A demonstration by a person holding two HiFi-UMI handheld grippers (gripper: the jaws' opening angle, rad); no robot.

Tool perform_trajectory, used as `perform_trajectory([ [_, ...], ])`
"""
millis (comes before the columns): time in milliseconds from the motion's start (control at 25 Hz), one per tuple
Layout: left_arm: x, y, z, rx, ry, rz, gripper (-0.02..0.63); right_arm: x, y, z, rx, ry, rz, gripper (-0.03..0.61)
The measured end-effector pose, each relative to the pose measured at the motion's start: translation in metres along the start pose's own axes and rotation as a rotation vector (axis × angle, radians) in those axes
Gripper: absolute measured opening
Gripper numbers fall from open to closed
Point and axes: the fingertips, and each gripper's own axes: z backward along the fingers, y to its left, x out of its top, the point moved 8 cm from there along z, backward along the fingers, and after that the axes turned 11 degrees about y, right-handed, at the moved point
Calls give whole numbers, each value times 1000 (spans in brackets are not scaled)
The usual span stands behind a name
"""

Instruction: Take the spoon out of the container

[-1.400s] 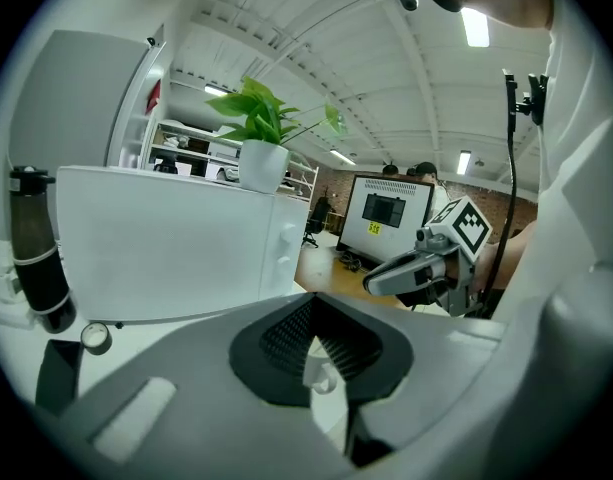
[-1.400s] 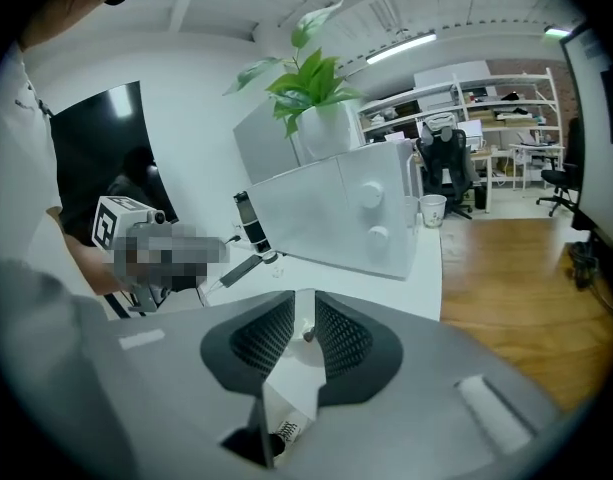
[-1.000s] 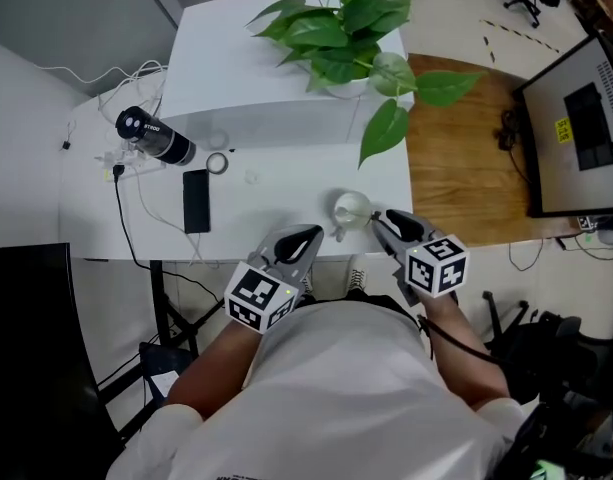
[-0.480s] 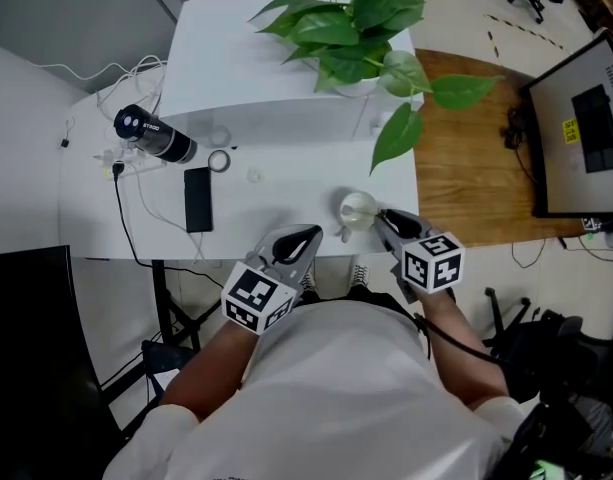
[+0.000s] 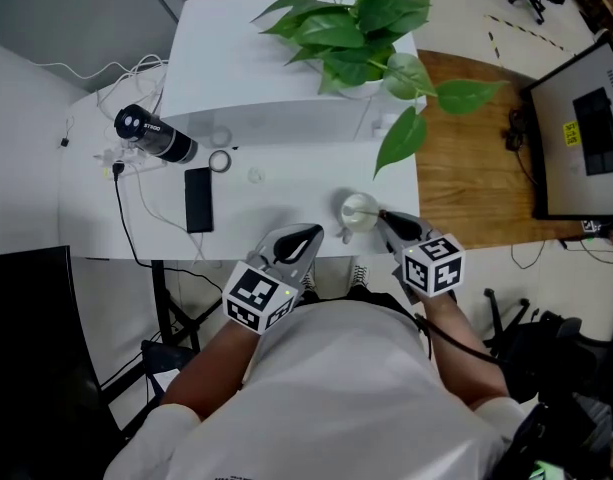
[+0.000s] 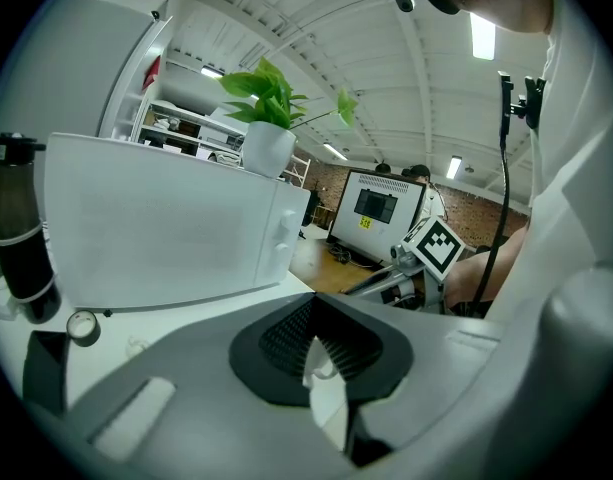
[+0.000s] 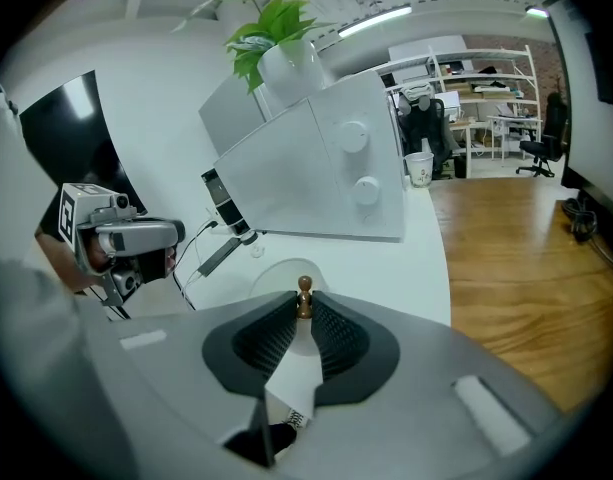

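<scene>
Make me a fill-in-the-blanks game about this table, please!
1. The plant has ___ leaves.
2. The phone lying on the table is ___.
3. The spoon has a ___ knob on its handle.
4. The left gripper holds ___.
Missing words: green, black, brown, nothing.

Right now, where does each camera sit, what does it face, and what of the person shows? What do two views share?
Head view: on the head, facing steeply down at the white table; shows torso, left gripper, right gripper.
Left gripper view: on the left gripper, along its shut, empty jaws toward the white appliance; shows the shirt.
Right gripper view: on the right gripper, along closing jaws with the spoon handle between, container beyond.
Shared: each gripper view shows the other gripper; all show the plant.
</scene>
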Motion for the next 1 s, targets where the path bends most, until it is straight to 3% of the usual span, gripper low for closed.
perform_trajectory([
  [440, 11, -5, 8, 18, -51, -10, 3, 21, 12, 38, 6, -60, 64, 52],
  [1000, 36, -20, 27, 47, -144, -71, 5, 46, 44, 122, 51, -254, 137, 51],
])
